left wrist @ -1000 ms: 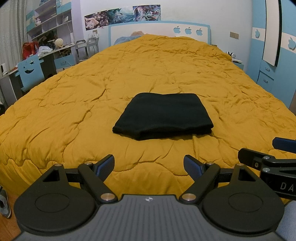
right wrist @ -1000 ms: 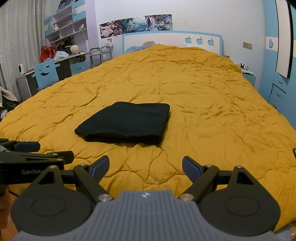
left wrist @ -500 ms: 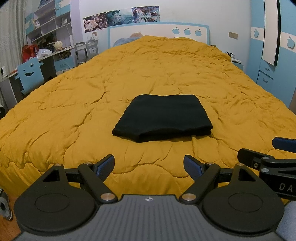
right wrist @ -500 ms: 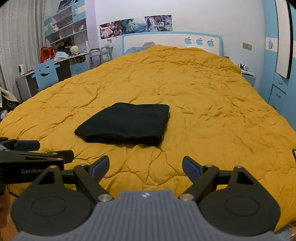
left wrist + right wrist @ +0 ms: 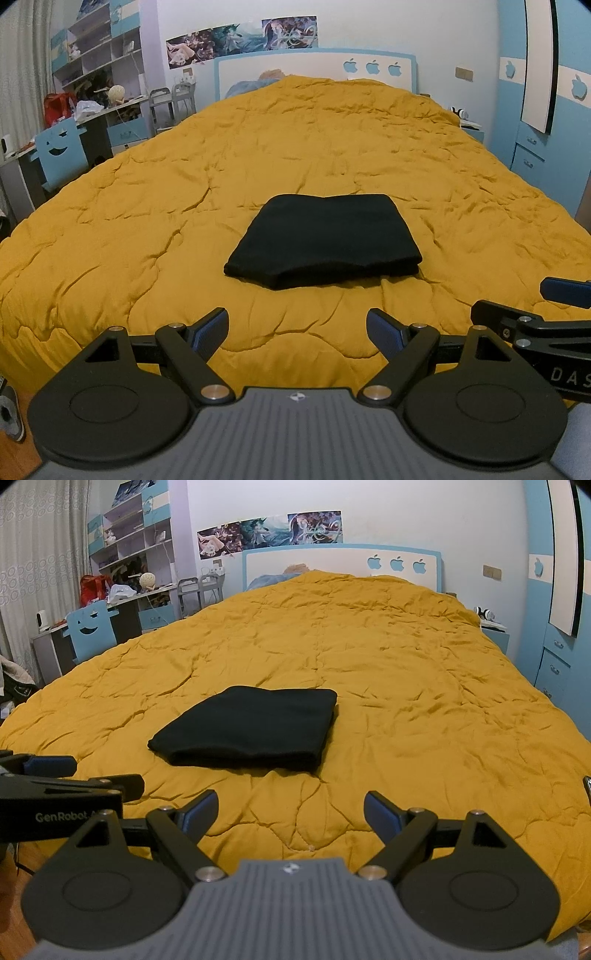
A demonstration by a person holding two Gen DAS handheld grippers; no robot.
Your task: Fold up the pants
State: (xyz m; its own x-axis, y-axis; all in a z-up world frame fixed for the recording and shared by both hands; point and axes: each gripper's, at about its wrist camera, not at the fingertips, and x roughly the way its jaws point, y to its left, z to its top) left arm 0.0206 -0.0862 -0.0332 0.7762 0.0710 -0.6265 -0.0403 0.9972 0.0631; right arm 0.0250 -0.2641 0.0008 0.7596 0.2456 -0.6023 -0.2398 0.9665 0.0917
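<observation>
Our fingers stand wide apart on both tools and grip nothing: the left gripper (image 5: 297,326) and the right gripper (image 5: 290,808) each hang over the near edge of the bed with only yellow quilt (image 5: 147,229) showing between the blue pads.

Across the last second very little has changed. The pants (image 5: 325,240) lie in the same neat black rectangle, and both views have shifted only slightly, so we have simply stayed back, holding off the cloth. In the left wrist view the pants sit at about twelve o'clock from our left gripper, well apart from it; in the right wrist view (image 5: 247,731) they sit at roughly eleven o'clock from the right gripper, again well apart. The right tool shows at three o'clock in the left view, the left tool at nine o'clock in the right view.

We judge the folding done: the bundle is compact, its layered edge facing us, no leg trailing out. Nothing seems left beyond perhaps a small tidy.
</observation>
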